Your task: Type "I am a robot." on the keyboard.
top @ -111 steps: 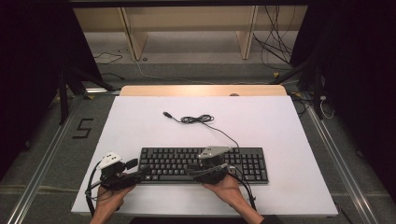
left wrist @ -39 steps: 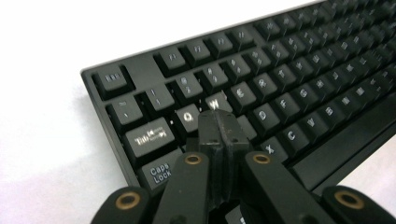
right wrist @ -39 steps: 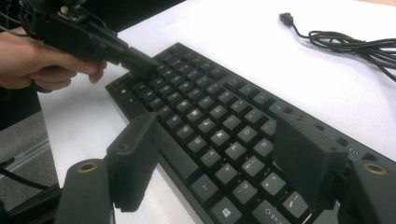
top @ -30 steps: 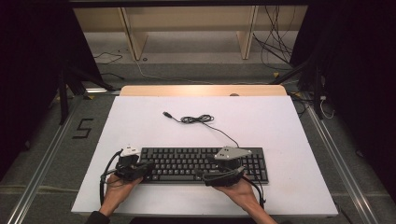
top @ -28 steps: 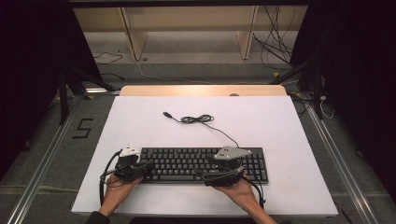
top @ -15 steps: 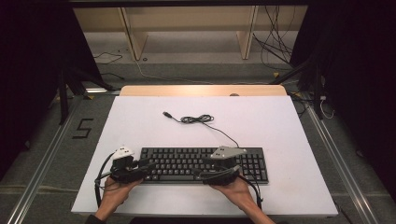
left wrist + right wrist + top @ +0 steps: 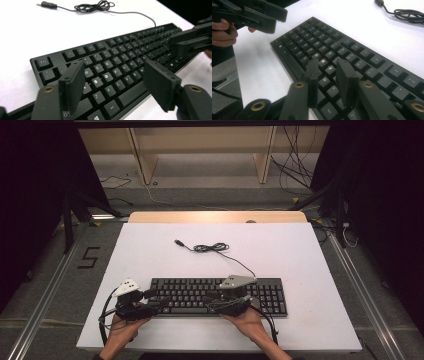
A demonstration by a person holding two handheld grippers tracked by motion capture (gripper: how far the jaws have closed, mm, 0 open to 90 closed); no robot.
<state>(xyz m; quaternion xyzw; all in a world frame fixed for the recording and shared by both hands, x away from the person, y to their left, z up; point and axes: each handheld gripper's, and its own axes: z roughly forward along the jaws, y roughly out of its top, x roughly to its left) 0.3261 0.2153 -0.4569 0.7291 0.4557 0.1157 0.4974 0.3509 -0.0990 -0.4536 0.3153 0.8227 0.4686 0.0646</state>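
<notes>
The black keyboard (image 7: 218, 296) lies flat along the near edge of the white worktop (image 7: 300, 255), its cable (image 7: 215, 248) coiled just beyond. Left tongs (image 7: 112, 85) hover over the keyboard's left end, jaws just opening wide, nothing gripped. Right tongs (image 7: 327, 75) hang over the middle keys, jaws just closing to a narrow gap, nothing between them.

Both hands come in from the bottom edge in the high view, each holding a gripper, pointing inward toward each other. Left gripper (image 7: 152, 301) sits low at left, jaws wide apart and just been opening, nothing between the pads. Right gripper (image 7: 214, 301) at right, jaws narrowed to a small gap, just been closing, nothing clamped.
</notes>
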